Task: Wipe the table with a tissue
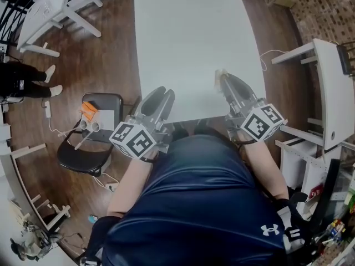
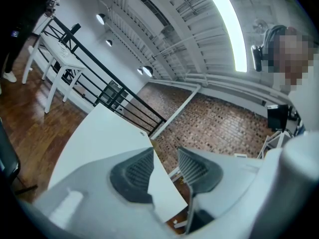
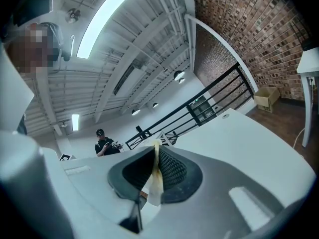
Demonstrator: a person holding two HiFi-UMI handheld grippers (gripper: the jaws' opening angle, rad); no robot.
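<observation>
White tissue (image 3: pixel 156 178) sits clenched between the jaws of the right gripper (image 1: pixel 222 77) above the near edge of the table (image 1: pixel 188 37), the left gripper (image 1: pixel 165 94) gaping empty alongside, so I judge the wiping itself is not yet begun.

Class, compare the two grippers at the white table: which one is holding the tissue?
The right gripper: its jaws are shut on a thin tissue. The left gripper has its jaws apart with nothing between them.
</observation>
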